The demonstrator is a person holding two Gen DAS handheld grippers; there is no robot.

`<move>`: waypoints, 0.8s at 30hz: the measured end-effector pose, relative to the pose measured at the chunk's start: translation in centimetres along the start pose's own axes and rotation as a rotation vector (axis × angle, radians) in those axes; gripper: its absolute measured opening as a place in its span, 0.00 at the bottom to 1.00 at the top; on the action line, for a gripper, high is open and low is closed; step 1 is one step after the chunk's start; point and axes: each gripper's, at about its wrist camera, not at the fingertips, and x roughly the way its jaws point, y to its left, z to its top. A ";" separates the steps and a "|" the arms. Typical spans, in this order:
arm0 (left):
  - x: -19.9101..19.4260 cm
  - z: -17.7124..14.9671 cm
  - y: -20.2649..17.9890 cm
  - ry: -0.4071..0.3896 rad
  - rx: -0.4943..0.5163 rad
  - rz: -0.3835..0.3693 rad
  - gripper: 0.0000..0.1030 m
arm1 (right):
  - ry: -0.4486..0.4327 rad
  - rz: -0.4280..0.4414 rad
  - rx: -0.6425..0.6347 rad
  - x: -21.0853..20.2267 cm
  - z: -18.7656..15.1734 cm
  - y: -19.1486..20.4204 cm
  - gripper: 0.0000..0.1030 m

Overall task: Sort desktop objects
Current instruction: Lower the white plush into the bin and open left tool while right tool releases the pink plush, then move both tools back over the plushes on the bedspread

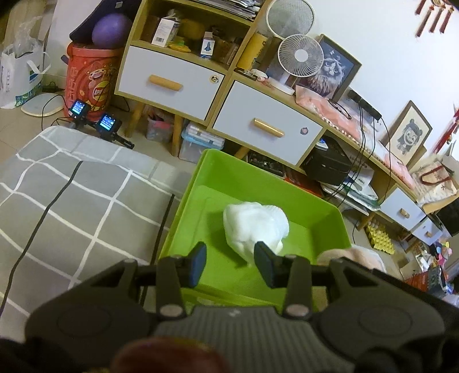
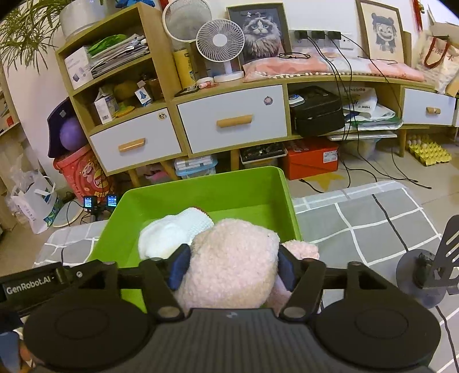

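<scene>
Green bin (image 1: 183, 229), one, on a grey checked mat (image 1: 71, 200). Seen in both views.

White cloth bundle (image 1: 255, 226), one, lying on the bin floor. The left view shows it whole; the right view shows only its upper part (image 2: 172, 232), behind the plush.

Pink plush (image 2: 232, 266), one. The right view shows it large, filling the gap between the fingers at the bin's near edge, touching the white bundle. The left view shows only a pale pink sliver of it (image 1: 350, 256) past the bin's right rim.

Left gripper (image 1: 229, 264): fingers apart, nothing between them, poised above the bin; the right pad (image 1: 265, 266) overlaps the bundle's lower edge in the picture, contact cannot be told.

Right gripper (image 2: 231, 271): both blue pads (image 2: 179, 269) pressed into the plush's sides, holding it.

Background, both views: cabinet (image 2: 232, 123) with three white drawers counted in the right view and four in the left; fans (image 2: 220, 43), two; framed pictures, two, a cat (image 2: 259, 31) and a cartoon face (image 2: 383, 28); small lit screens on the floor (image 1: 91, 116), two; purple ball (image 1: 112, 30), one; red Lay's tub (image 1: 89, 77), one.

Right view only: potted plant (image 2: 28, 25), one; black stand on the mat (image 2: 424, 275), one; orange box (image 2: 312, 156), one.
</scene>
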 end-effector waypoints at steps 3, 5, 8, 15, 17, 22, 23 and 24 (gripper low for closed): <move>-0.2 -0.1 -0.1 0.010 0.010 0.006 0.40 | -0.008 0.005 0.002 -0.5 0.1 -0.1 0.79; -0.4 -0.1 -0.1 0.016 0.015 0.011 0.43 | -0.008 0.001 -0.002 -0.8 0.3 -0.1 0.79; -0.8 -0.1 -0.3 0.021 0.023 0.018 0.52 | -0.006 0.005 -0.004 -1.3 0.4 -0.1 0.80; -2.4 0.1 -0.6 0.031 0.027 0.022 0.89 | 0.014 0.023 0.009 -2.4 0.3 -0.3 0.84; -3.0 0.1 -0.9 0.029 0.037 0.022 0.94 | 0.026 0.031 0.006 -2.8 0.3 -0.4 0.85; -4.3 0.1 -1.0 0.059 0.036 0.013 0.99 | 0.066 0.064 -0.012 -3.9 0.1 -0.4 0.88; -4.5 0.0 -1.0 0.065 0.036 0.015 0.99 | 0.075 0.079 -0.012 -4.2 0.0 -0.5 0.88; -4.8 -0.1 -0.9 0.072 0.039 0.016 0.99 | 0.084 0.092 -0.013 -4.5 -0.1 -0.5 0.88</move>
